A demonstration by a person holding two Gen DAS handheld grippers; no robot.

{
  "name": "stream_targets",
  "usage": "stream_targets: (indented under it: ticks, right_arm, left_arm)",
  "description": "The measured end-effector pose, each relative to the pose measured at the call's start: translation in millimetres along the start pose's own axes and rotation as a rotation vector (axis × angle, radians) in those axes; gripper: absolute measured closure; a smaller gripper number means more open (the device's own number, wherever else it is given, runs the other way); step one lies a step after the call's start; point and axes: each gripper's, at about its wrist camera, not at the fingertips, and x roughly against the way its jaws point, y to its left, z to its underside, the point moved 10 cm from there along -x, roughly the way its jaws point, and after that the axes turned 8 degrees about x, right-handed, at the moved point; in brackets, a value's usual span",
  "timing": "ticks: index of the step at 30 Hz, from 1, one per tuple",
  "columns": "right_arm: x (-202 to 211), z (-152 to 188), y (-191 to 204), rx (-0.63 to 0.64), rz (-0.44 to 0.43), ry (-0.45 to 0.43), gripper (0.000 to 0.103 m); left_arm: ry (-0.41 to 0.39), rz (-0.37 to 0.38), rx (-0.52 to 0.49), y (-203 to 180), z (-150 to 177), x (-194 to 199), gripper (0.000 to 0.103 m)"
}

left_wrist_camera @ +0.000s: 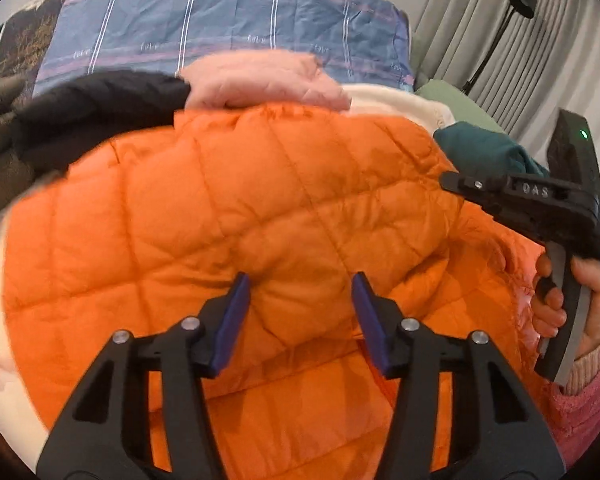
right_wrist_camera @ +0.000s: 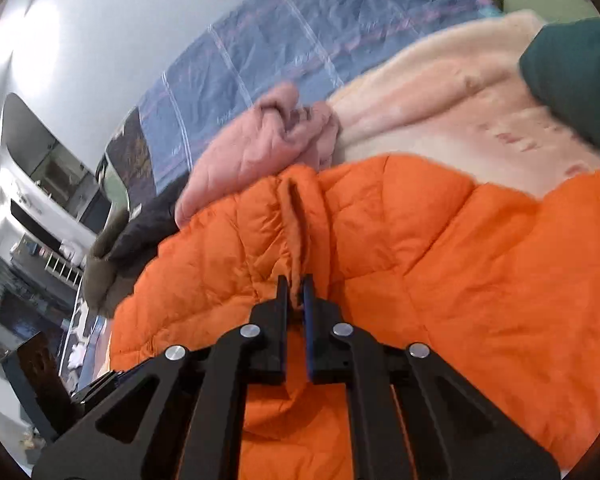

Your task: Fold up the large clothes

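Three raised letters, "DAS", are the only writing that reads clearly; they sit on the black body of the right gripper [left_wrist_camera: 454, 184], seen from the left wrist view. A small green light glows on the unit above them. A hand [left_wrist_camera: 580, 304] in a pink sleeve [left_wrist_camera: 588, 412] clasps its handle.

The orange quilted jacket [left_wrist_camera: 236, 216] lies spread on the bed, filling the foreground of both views. The left gripper [left_wrist_camera: 300, 316] hovers over it with its jaws standing apart, blue pads [left_wrist_camera: 230, 324] either side of a puffed panel, not pressing it. The right gripper [right_wrist_camera: 295, 296] is pinched closed on a thin raised fold of the jacket's edge.

Beyond the jacket lie a pink garment [left_wrist_camera: 268, 80], a cream fleece [right_wrist_camera: 440, 120], a dark teal garment [left_wrist_camera: 484, 152] and a black garment [left_wrist_camera: 96, 108], all crowding its far edge. A blue striped bedcover [left_wrist_camera: 220, 16] stretches behind them, with grey curtains [left_wrist_camera: 480, 20] and a black lamp [left_wrist_camera: 522, 0] at the right.
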Motion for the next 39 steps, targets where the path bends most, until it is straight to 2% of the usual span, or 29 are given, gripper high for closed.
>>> stream_targets:
  ticks: [2, 4, 7, 8, 9, 10, 12, 14, 15, 17, 19, 21, 23, 24, 26, 31, 35, 37, 39]
  right_arm:
    - [17, 2, 1, 0.068, 0.081, -0.030, 0.097]
    - [19, 12, -10, 0.072, 0.146, -0.004, 0.094]
    - [-6, 45, -31, 0.025, 0.149, 0.138, 0.087]
    - [-6, 47, -33, 0.013, 0.144, 0.132, 0.086]
    - [-2, 46, -34, 0.000, 0.146, 0.111, 0.082]
    - [2, 45, -34, -0.003, 0.154, 0.097, 0.076]
    - [19, 34, -33, 0.011, 0.207, 0.027, 0.071]
    - [37, 21, -21, 0.074, 0.233, -0.063, 0.071]
    - [39, 19, -15, 0.094, 0.216, -0.079, 0.071]
    - [36, 13, 13, 0.138, 0.096, -0.090, 0.074]
    - [23, 14, 27, 0.170, 0.029, -0.054, 0.078]
    - [2, 23, 22, 0.177, 0.087, 0.005, 0.078]
    - [-32, 42, -4, 0.133, 0.171, 0.107, 0.082]
    - [-43, 49, -12, 0.124, 0.165, 0.122, 0.083]
    - [-55, 54, -18, 0.112, 0.125, 0.113, 0.083]
    - [-55, 53, -13, 0.169, 0.174, 0.106, 0.083]
    - [-17, 57, -10, 0.135, 0.143, 0.088, 0.077]
    - [20, 63, -10, 0.102, 0.100, 0.034, 0.059]
    - [63, 66, -22, 0.071, 0.097, -0.042, 0.053]
  left_arm:
    - [-0.037, 0.017, -0.010, -5, -11, 12, 0.050]
    - [-0.062, 0.044, -0.014, -13, -22, 18, 0.053]
    - [-0.052, 0.063, -0.010, -28, -34, 4, 0.056]
    - [-0.024, 0.060, -0.018, -33, -31, -8, 0.057]
    - [-0.001, 0.045, -0.034, -35, -27, -18, 0.059]
    - [0.032, -0.001, -0.066, -34, -20, -35, 0.061]
    - [0.061, -0.082, -0.121, -30, -5, -60, 0.060]
    - [0.041, -0.103, -0.151, -29, 1, -70, 0.060]
    - [0.036, -0.103, -0.147, -28, 4, -72, 0.060]
    - [0.034, -0.098, -0.144, -28, 4, -73, 0.060]
    - [0.034, -0.088, -0.137, -26, 5, -73, 0.060]
    - [0.026, -0.072, -0.126, -24, 6, -73, 0.060]
    - [0.017, -0.052, -0.116, -21, 8, -72, 0.059]
    - [0.012, -0.041, -0.113, -21, 11, -71, 0.059]
    - [0.002, -0.031, -0.108, -22, 15, -72, 0.059]
    - [0.004, -0.022, -0.099, -21, 17, -74, 0.059]
    - [-0.009, -0.023, -0.102, -21, 18, -72, 0.059]
    - [-0.010, -0.019, -0.102, -20, 17, -71, 0.059]
    - [-0.010, -0.017, -0.100, -20, 17, -71, 0.059]
